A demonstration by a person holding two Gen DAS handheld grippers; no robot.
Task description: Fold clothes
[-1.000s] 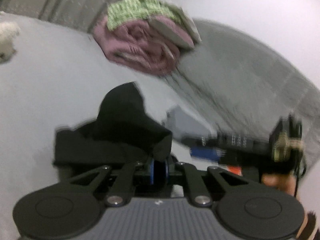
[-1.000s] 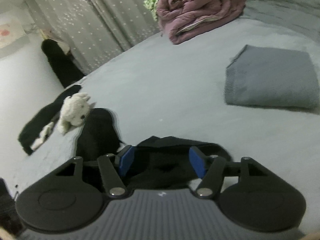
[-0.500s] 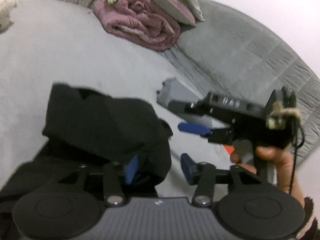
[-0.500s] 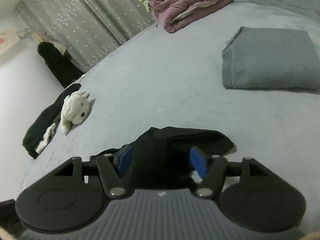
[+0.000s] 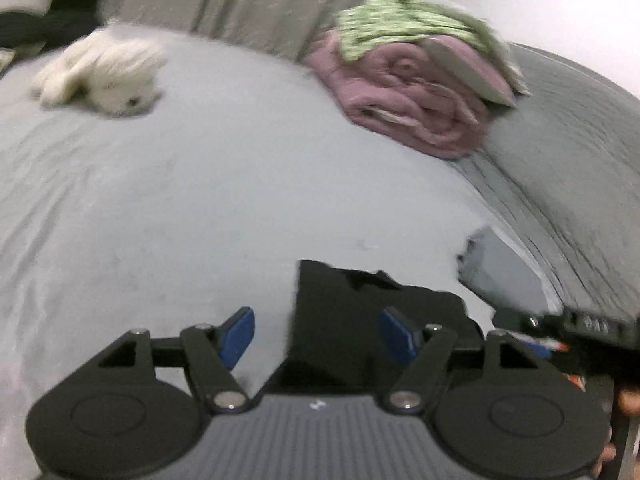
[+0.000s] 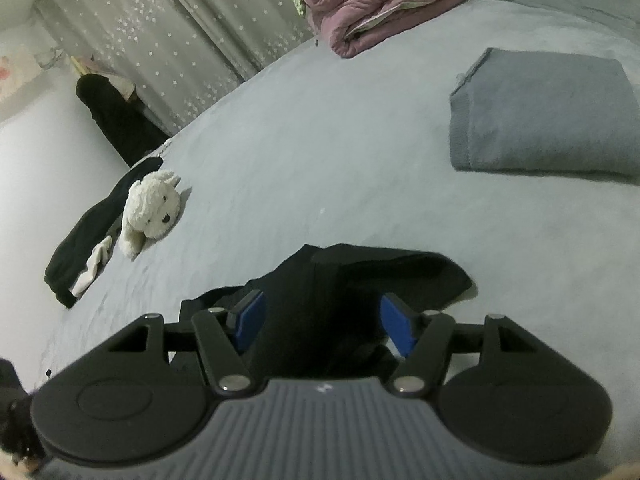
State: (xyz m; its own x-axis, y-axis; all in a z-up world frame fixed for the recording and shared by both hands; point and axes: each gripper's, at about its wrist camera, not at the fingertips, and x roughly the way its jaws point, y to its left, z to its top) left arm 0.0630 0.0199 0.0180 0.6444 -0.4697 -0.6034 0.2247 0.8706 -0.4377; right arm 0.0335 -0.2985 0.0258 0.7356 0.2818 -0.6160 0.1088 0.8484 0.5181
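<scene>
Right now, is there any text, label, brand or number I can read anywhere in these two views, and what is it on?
No readable words or numbers in either view.
Left gripper: a small white mark on its grey ribbed housing, too small to read.
Right gripper: the same kind of small white mark, unreadable.
Black garment: no tag or print showing.
Folded grey sweater: no visible label.
Curtain: only a white star pattern, no text.

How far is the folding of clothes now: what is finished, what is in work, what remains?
Looks done: a grey garment lies folded flat on the bed. In hand: the black garment lies partly folded below both open grippers, left gripper and right gripper; neither grips it. Left: probably finishing its fold, then perhaps the dark clothes beside the plush dog.
</scene>
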